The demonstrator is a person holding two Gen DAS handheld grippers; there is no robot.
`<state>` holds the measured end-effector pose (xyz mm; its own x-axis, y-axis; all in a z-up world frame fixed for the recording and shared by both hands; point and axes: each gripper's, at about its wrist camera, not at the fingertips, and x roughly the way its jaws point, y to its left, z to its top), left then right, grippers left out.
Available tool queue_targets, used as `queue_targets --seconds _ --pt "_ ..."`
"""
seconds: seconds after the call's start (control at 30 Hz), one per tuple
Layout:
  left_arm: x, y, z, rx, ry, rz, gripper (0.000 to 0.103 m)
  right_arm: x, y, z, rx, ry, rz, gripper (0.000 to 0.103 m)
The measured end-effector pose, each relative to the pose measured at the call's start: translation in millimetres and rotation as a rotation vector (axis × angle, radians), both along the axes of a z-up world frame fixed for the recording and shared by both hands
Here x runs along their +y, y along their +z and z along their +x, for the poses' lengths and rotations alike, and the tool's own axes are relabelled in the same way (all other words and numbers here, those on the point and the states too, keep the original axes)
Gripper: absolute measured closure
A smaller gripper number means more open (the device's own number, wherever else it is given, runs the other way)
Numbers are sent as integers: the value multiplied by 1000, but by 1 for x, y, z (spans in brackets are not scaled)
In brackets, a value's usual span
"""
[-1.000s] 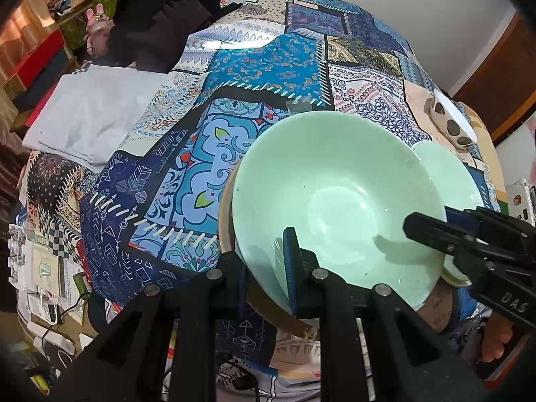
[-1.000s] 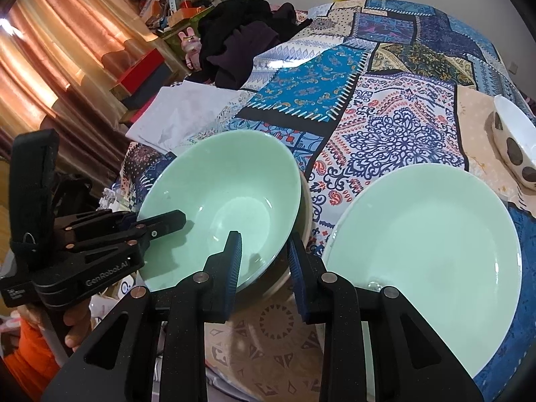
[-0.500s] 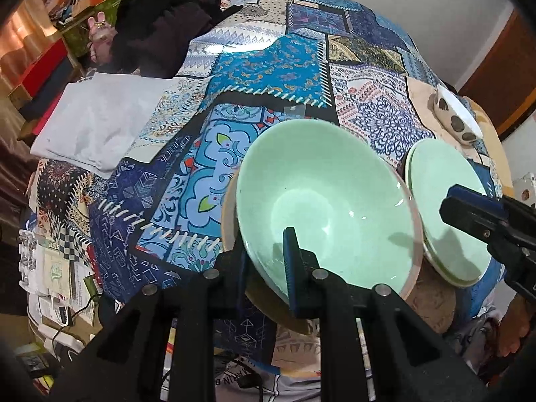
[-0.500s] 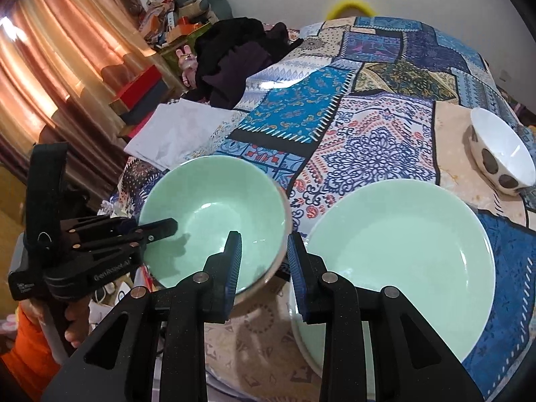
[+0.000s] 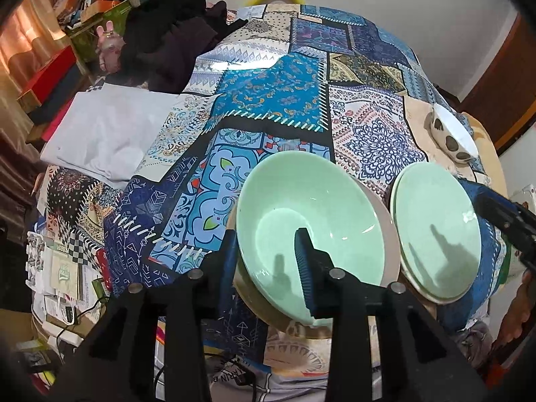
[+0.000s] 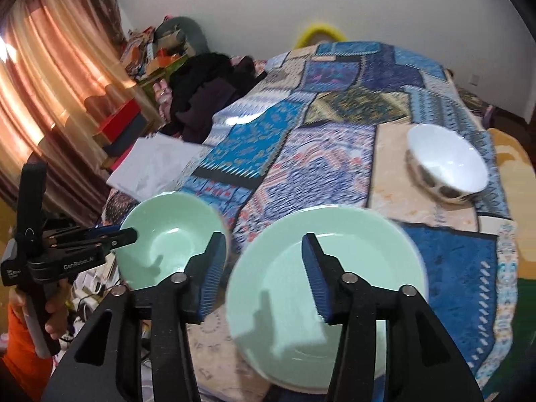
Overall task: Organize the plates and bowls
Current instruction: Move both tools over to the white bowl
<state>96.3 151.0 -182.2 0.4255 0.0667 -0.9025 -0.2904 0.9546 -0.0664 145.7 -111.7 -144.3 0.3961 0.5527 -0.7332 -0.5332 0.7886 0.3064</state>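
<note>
On the left edge of the bed [image 5: 268,100], spread with a patchwork quilt, lies a folded white cloth [image 5: 110,134], and dark clothes [image 5: 174,43] are heaped beyond it at the far left corner. My left claw [image 5: 266,261] straddles the near rim of the green bowl [image 5: 311,231], one finger outside and one inside, with a gap still showing around the rim, so it is spread and gripping nothing. That bowl sits tilted in a tan bowl [image 5: 390,244] near the bed's near edge. Just beside it to the right lies the green plate [image 6: 325,294], stacked on another plate. My right claw [image 6: 264,274] hangs wide above the plate's left part, empty. Farther right, toward the right edge, stands a white spotted bowl [image 6: 447,167], well apart from the plate
</note>
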Motion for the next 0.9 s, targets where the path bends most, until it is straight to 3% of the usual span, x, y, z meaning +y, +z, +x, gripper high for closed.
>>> queue_targets --seconds 0.13,0.37,0.63,0.77,0.9 --pt "4 11 -3 -35 17 40 61 -19 3 9 -9 -40 8 54" --pt "-1 45 6 -109 13 77 56 -52 4 23 -19 -115 4 54" --pt "-57 76 49 -204 -95 72 36 -104 16 43 -76 -216 -17 50" --pt "-92 80 79 -205 -176 53 34 -128 19 56 -90 -267 -29 50" --pt "-128 78 113 -201 -242 32 24 -150 17 73 -85 -310 -37 50"
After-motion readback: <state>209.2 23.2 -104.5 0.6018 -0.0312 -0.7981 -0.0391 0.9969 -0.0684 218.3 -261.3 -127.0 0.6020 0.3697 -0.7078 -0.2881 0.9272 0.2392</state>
